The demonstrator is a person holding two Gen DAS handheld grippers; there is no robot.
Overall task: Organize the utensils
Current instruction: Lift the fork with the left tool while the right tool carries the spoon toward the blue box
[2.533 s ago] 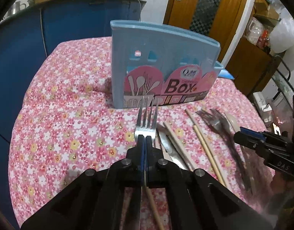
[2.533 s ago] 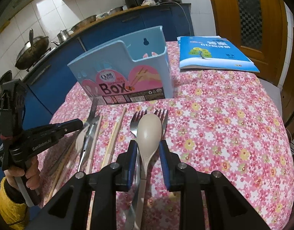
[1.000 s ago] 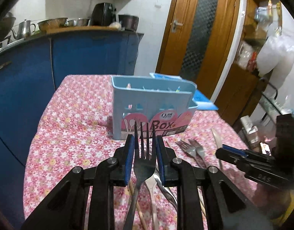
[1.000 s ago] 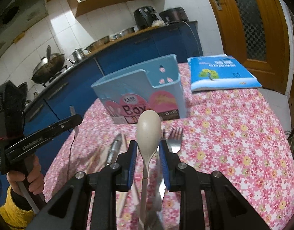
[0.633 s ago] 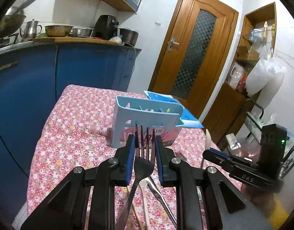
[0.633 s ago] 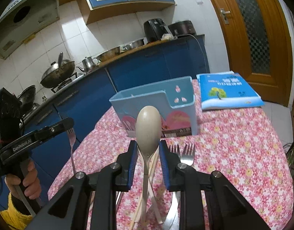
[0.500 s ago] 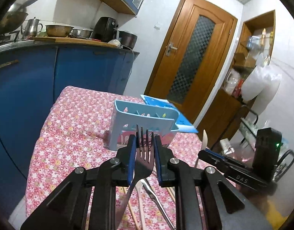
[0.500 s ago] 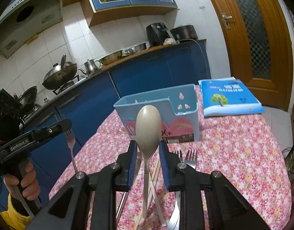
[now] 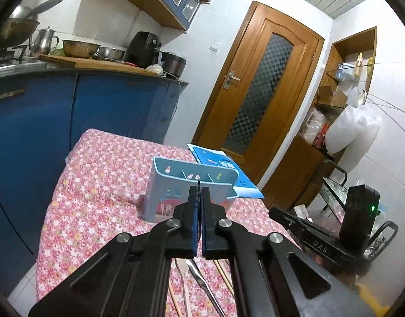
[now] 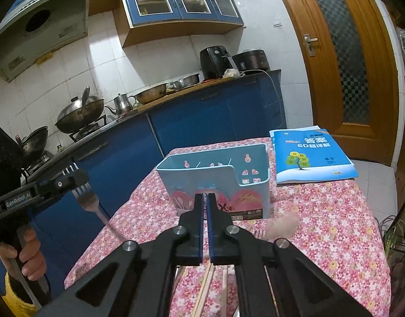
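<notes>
On the floral-cloth table [image 10: 334, 237] the blue utensil box [image 10: 215, 179] is standing with its compartments looking empty, so the sorting is only just getting going, and chopsticks [image 10: 205, 290] and other cutlery are lying loose below the grippers. The left gripper [image 9: 199, 192] is pinching a fork [image 10: 90, 202] near its tines, handle hanging down, short of the box. The right gripper [image 10: 204, 200] is showing its fingers pressed together on nothing visible, while the beige spoon [image 10: 281, 227] is appearing only as a blur beside it, apparently out of the grip.
</notes>
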